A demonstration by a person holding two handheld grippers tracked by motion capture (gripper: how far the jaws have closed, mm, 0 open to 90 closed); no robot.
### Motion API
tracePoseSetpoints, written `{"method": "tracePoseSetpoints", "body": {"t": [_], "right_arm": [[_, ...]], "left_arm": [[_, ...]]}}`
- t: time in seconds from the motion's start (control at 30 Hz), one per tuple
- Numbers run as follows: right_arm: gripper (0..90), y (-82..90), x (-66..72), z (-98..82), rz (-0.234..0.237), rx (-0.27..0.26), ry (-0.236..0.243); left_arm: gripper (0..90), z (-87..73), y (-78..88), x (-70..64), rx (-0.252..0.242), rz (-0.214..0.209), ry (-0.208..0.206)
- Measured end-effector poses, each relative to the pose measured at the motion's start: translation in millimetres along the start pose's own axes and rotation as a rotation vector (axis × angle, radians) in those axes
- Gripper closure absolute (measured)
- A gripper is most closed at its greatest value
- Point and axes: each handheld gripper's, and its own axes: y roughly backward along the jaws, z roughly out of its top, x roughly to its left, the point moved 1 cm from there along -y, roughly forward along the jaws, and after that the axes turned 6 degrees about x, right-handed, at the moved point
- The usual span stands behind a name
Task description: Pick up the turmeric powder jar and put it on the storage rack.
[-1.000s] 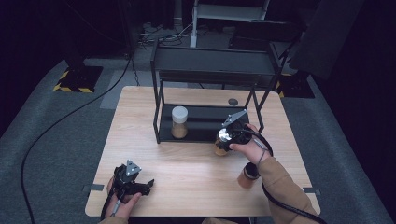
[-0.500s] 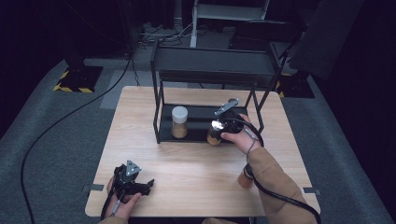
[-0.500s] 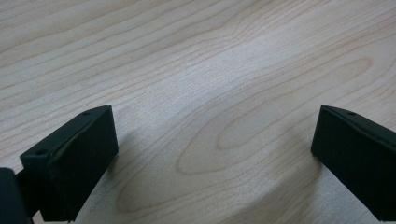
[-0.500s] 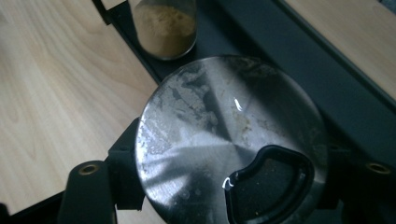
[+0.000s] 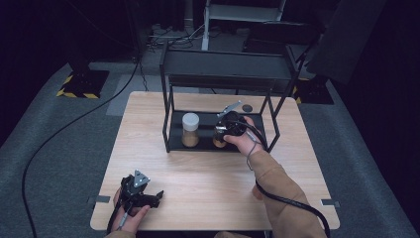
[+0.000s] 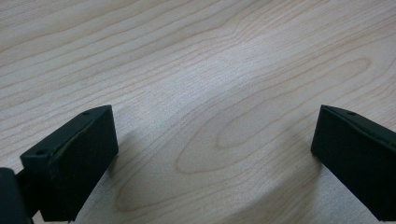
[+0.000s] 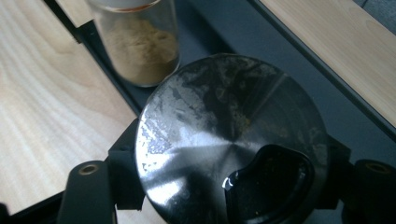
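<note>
A: What's around you?

B: A dark room with grey floor, and mid-frame in the high view a pale wooden table [image 5: 198,188]. At its far side stands a black two-tier rack [image 5: 225,74], the largest thing on it.

A: And the jar?

B: My right gripper [image 5: 229,125] is clamped on the black-lidded jar [image 7: 231,140], jaws pressed to its two sides, nothing loose. In the high view it sits just right of centre, over the rack's lower shelf [image 5: 198,141]. I can't tell whether its base touches the shelf.

A: What does the next move turn on?

B: The neighbour. A white-lidded jar [image 5: 190,130] of tan powder stands upright on the same shelf, to the left of mine in the high view, near but apart. Mine is upright too, long axis vertical, so I judge it should go straight down with that gap kept.

A: How does yours look?

B: From my right gripper view, a round dark metallic lid, scuffed, dusted with powder, with a curved pour opening at lower right.

A: Your other hand?

B: My left gripper [image 5: 141,191] rests at lower left, well apart, jaws wide and empty over bare wood.
</note>
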Motion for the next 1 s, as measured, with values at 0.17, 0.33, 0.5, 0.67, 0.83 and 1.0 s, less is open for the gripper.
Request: {"method": "tracePoseSetpoints", "body": {"t": [0.17, 0.33, 0.5, 0.67, 0.83, 1.0], "right_arm": [[31.4, -9.0, -0.1, 4.8, -0.014, 0.008, -0.015], [31.4, -18.3, 0.1, 8.7, -0.026, 0.029, -0.039], [31.4, -24.0, -2.8, 9.0, -0.026, 0.034, -0.059], [31.4, -27.6, -5.8, 9.6, -0.019, 0.043, -0.076], [31.4, -31.8, -9.5, 8.5, -0.011, 0.057, -0.096], [31.1, -32.1, -14.4, 7.5, 0.015, 0.058, -0.117]], "left_arm": [[0.3, 0.0, 0.0, 0.0, 0.000, 0.000, 0.000], [0.3, 0.0, 0.0, -0.1, 0.000, 0.000, 0.000], [0.3, 0.0, 0.0, 0.0, 0.000, 0.000, 0.000], [0.3, 0.0, 0.0, 0.0, 0.000, 0.000, 0.000], [0.3, 0.0, 0.0, 0.0, 0.000, 0.000, 0.000], [0.3, 0.0, 0.0, 0.0, 0.000, 0.000, 0.000]]}}
